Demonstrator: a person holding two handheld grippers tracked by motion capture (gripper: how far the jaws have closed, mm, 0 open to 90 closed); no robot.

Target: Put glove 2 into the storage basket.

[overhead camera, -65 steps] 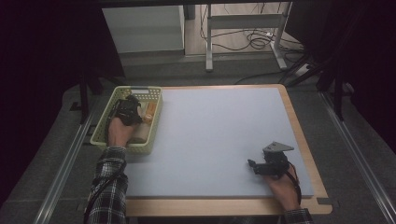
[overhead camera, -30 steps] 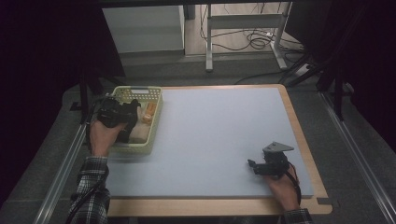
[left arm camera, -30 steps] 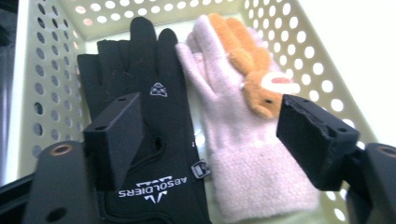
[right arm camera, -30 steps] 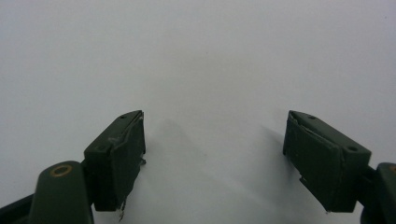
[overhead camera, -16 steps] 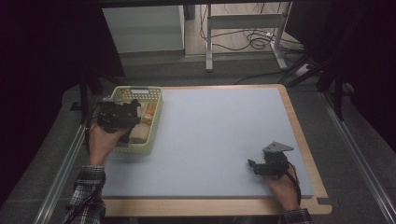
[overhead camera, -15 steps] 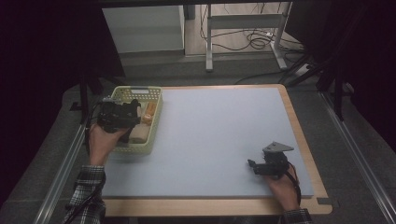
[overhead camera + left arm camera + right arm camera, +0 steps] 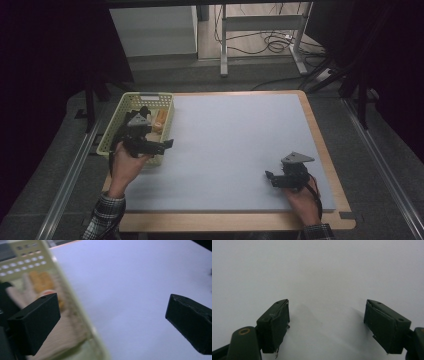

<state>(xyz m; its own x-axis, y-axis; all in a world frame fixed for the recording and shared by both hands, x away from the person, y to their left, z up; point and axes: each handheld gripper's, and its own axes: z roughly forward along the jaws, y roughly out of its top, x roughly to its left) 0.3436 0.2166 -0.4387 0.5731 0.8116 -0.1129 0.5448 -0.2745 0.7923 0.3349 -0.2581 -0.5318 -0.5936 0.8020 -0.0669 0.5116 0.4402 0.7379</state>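
My left gripper (image 7: 166, 144) hangs over the near right corner of a pale yellow-green basket (image 7: 111, 137), pointing right toward the mat. Its jaws have just been opening and now stand wide with nothing between them. In the left gripper view the left gripper (image 7: 112, 320) straddles the basket's rim (image 7: 75, 302), with blurred orange and pale items (image 7: 42, 282) inside. An orange item (image 7: 160, 120) and a black thing (image 7: 143, 112) lie in the basket. My right gripper (image 7: 270, 177) rests open on the mat at the near right; in the right gripper view the right gripper (image 7: 325, 322) has bare mat between its jaws.
A pale blue mat (image 7: 235, 140) covers the wooden table (image 7: 322, 145). The basket stands at its far left corner. Metal rails (image 7: 70, 170) run along both sides, and table legs and cables (image 7: 270, 45) lie beyond the far edge.
The left hand has carried its gripper from the basket's left side rightward and nearer, over the basket's near right corner. The right gripper has not moved.
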